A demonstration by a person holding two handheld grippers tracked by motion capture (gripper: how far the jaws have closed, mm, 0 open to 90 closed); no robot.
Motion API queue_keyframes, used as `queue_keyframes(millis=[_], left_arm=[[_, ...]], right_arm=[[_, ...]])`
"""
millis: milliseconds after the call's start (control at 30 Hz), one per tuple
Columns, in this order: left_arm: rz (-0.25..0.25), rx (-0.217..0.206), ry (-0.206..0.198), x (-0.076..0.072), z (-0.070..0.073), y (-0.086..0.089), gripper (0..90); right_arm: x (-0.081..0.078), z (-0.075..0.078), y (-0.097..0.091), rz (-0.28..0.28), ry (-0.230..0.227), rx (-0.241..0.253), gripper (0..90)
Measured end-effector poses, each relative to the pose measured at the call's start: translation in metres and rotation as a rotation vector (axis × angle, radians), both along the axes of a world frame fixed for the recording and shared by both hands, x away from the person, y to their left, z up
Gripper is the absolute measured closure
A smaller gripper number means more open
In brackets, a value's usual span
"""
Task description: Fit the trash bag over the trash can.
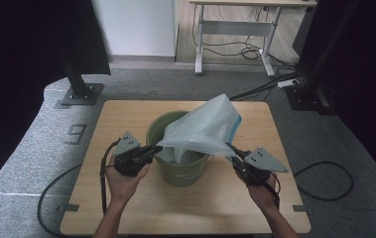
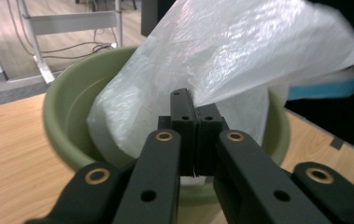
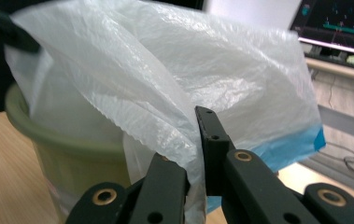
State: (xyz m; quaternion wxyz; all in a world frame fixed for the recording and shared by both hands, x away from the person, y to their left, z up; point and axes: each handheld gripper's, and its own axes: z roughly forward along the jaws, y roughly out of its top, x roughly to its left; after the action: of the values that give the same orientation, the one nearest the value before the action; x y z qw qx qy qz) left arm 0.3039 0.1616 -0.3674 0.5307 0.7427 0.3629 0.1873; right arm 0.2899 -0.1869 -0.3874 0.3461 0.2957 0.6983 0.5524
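The bag [image 1: 203, 128], thin translucent white plastic with a blue band at its far edge, is hanging partly inside the bucket [image 1: 161, 130] at the middle of the tabletop [image 1: 126, 111], its upper part billowing up toward 1 o'clock while its lower part is sinking into the bucket's mouth. It is being held stretched from two sides, most likely so that its mouth can be opened out and fitted over the bucket's rim as a liner. The left gripper [image 1: 156, 148], at the bucket's 9 o'clock, is pinching a corner of the film; in the left gripper view its jaws are standing closed together with the plastic running out from between them [image 2: 194, 122]. The right gripper [image 1: 230, 148], at the bucket's 3 o'clock, is clamping the opposite edge, and the right gripper view is showing the film gathered between its nearly closed jaws [image 3: 194, 144]. Holding the two edges apart is keeping the flimsy plastic taut rather than letting it collapse. The green bucket is standing upright and unheld, so a hard pull could shift it.
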Motion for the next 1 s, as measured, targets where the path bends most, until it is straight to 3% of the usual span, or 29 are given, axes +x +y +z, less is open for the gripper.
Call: queue_keyframes(millis=[133,167,200,233,333,400,433,567,767,1000], left_arm=[[-0.038,0.005,-0.008,-0.001,0.002,0.001,61.4],[-0.046,0.020,-0.034,-0.004,0.007,-0.004,56.6],[-0.046,0.020,-0.034,-0.004,0.007,-0.004,52.7],[-0.036,0.033,-0.065,-0.006,0.014,-0.010,50.1],[-0.027,0.033,-0.080,-0.006,0.021,-0.014,44.6],[-0.029,0.024,-0.078,-0.004,0.025,-0.017,43.5],[-0.040,0.021,-0.069,0.000,0.029,-0.021,42.9],[-0.058,0.045,-0.060,0.008,0.033,-0.035,41.3],[-0.098,0.043,-0.039,0.014,0.031,-0.052,40.5],[-0.065,0.023,-0.021,0.019,0.025,-0.054,54.9]], right_arm=[[0.001,0.010,0.008,0.038,0.003,0.022,87.5],[0.001,0.013,0.013,0.051,-0.004,0.022,87.4],[0.001,0.013,0.013,0.051,-0.004,0.022,87.4],[0.001,0.014,0.017,0.063,-0.004,0.018,87.4],[0.001,0.014,0.018,0.065,0.000,0.013,87.5],[0.002,0.014,0.018,0.068,0.012,0.019,87.5],[0.002,0.014,0.016,0.088,0.039,0.048,87.4],[0.001,0.015,0.016,0.097,0.041,0.040,87.3],[0.002,0.014,0.015,0.094,0.048,0.048,87.3],[0.004,0.011,0.012,0.089,0.053,0.052,87.3]])
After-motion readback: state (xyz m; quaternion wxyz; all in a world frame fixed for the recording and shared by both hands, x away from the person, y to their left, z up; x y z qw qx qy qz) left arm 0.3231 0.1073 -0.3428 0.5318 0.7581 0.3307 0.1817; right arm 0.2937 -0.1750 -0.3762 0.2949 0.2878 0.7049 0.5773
